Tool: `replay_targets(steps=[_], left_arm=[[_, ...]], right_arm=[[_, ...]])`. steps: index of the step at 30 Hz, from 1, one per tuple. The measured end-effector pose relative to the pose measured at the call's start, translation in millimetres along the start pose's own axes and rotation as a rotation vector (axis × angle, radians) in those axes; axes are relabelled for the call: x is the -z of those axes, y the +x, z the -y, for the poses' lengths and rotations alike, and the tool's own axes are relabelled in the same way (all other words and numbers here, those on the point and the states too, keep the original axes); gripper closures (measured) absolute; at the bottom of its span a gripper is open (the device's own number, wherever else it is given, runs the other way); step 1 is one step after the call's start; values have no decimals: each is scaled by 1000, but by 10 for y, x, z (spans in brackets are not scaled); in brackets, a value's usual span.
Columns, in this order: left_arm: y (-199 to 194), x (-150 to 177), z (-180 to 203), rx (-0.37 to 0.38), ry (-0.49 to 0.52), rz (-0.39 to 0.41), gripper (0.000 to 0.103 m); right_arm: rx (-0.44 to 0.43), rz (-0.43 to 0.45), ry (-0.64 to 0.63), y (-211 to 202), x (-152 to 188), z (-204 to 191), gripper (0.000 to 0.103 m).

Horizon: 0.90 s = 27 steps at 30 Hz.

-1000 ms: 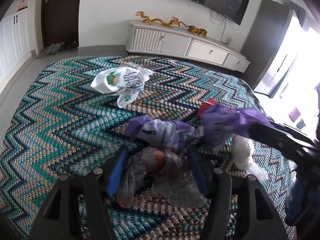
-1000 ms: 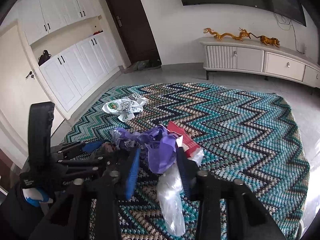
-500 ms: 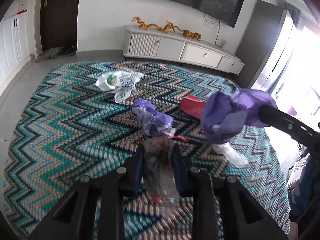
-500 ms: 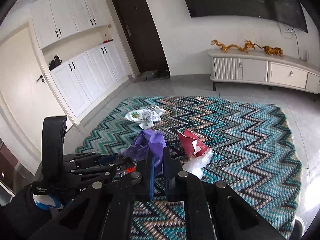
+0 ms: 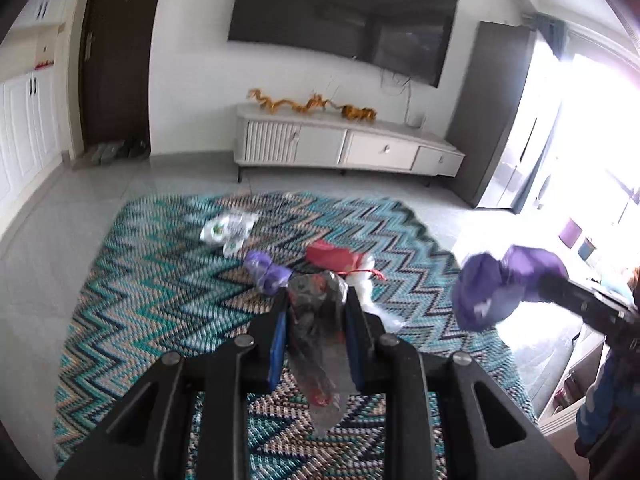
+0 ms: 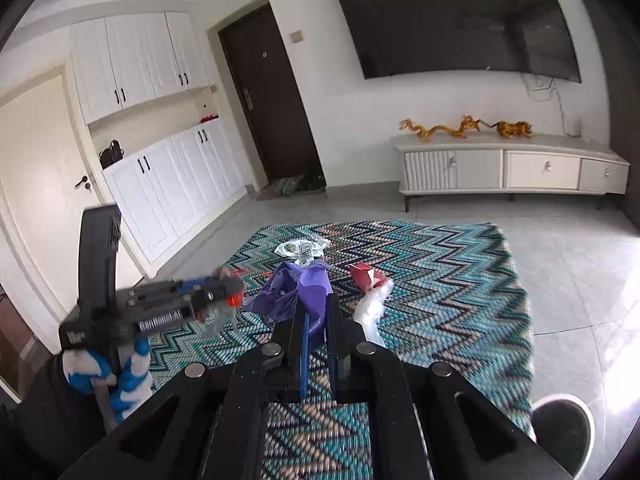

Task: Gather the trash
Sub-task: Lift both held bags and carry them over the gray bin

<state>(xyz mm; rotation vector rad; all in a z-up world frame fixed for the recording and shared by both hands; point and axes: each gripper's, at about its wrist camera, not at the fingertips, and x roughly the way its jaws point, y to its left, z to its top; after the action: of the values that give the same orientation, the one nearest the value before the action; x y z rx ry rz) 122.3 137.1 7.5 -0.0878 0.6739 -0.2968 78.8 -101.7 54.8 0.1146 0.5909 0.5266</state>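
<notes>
Left gripper [image 5: 316,312]: my jaws are pinching a crumpled clear plastic wrapper with red and dark print [image 5: 318,344]; they closed on it within the last second, and it hangs down between my blue pads [image 5: 277,344], clear of the rug.
Right gripper [image 6: 316,320]: my jaws are pressed together on a crumpled purple plastic bag [image 6: 308,292], which bunches out past the fingertips, up off the floor.
Trash on the rug: a white plastic bag with a green logo [image 5: 228,230] lies farthest away on the teal, beige and black zigzag rug [image 5: 160,292]; a small purple wad [image 5: 266,272] lies nearer; a flattened red paper carton [image 5: 332,256] lies just right of it, with a clear white plastic bag [image 6: 372,308] touching it.
Hand: the glove on my left hand [image 6: 116,376] is blue and white.
Beyond the rug: a white low cabinet [image 6: 512,168] stands against the wall.
</notes>
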Motion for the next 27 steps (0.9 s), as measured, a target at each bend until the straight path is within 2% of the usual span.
replay_targets(steps=[5,10,15,20,27], left_arm=[[-360,-228,315,-11,96,62,79],[-655,-435,643,13,150,128,79],[-791,-513,982,43,194,149,79],[-715,-512,1279,66,215,136,79],[-289,-439,1731,103,237,52,79]], right_arm=[[33,53,25,-447,151,27,96],[63,105,54,-799,227,145,96],[78,161,76,-1133,275,259,96],[106,206,91,-1413,381,399,96],[170,238,175,-1706,551,833,96]])
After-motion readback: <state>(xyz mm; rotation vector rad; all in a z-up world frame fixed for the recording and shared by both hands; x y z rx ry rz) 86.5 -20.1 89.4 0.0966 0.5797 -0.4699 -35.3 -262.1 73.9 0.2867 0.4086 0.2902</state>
